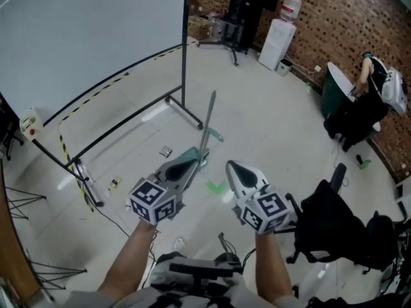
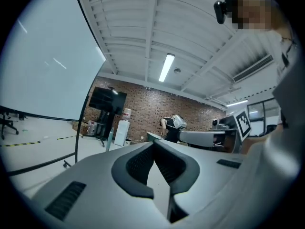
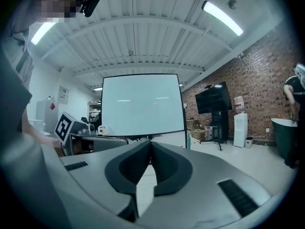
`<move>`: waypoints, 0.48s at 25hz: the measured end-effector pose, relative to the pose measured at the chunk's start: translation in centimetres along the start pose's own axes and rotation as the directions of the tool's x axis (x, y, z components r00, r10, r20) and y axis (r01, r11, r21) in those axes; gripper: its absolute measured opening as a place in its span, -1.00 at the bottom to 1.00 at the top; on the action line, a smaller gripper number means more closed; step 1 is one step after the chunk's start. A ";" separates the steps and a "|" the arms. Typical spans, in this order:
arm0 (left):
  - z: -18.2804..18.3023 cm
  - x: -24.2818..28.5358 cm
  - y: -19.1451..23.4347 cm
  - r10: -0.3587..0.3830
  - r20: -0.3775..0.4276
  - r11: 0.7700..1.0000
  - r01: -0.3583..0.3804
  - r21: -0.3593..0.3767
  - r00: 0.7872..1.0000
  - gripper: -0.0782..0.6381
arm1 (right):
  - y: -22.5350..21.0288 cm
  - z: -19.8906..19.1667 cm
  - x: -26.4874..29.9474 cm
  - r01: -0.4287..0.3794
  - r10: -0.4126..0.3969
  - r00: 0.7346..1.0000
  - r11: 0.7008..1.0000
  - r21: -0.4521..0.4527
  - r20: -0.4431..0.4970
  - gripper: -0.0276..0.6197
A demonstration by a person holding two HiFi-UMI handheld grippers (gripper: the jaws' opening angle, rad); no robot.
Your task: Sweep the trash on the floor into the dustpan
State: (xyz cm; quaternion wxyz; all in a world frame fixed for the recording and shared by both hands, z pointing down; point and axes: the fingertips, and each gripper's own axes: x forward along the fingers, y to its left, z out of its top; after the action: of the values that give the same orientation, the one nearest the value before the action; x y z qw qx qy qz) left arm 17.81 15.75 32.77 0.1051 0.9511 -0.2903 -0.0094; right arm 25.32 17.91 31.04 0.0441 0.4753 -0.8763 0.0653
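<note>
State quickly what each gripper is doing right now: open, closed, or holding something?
Left gripper: closed, nothing between its jaws.
Right gripper: closed, nothing between its jaws.

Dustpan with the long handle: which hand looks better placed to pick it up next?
Left, probably. In the head view the left tool points at the teal dustpan, its tip close beside the pan's base; the right tool sits off to the side. Both are shut and empty.

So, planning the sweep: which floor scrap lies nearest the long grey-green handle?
The small pale crumpled scrap, just left of the handle; the yellowish scrap lies farther left, beside the black screen stand's foot.
</note>
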 end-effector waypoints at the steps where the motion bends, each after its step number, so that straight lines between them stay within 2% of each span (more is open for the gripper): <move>1: 0.2 0.9 0.6 -0.015 -0.011 1.000 0.015 0.008 1.000 -0.78 | -0.7 0.1 0.7 0.014 -0.014 1.000 1.000 0.004 -0.005 -0.91; 6: 0.0 5.0 3.6 -0.058 -0.049 0.998 0.059 0.024 0.997 -0.78 | -4.4 -0.6 5.1 0.042 -0.041 0.998 0.999 0.022 -0.039 -0.91; 12: -2.1 9.7 8.1 0.016 -0.104 0.999 -0.012 0.038 0.994 -0.78 | -9.5 -3.7 9.9 -0.015 0.018 0.994 1.000 0.023 -0.107 -0.91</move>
State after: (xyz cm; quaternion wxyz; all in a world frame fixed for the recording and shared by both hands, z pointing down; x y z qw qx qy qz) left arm 21.55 4.22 36.93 0.1026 0.9500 -0.2914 0.0463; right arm 27.93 5.15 36.78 0.0852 0.4643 -0.8758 0.1008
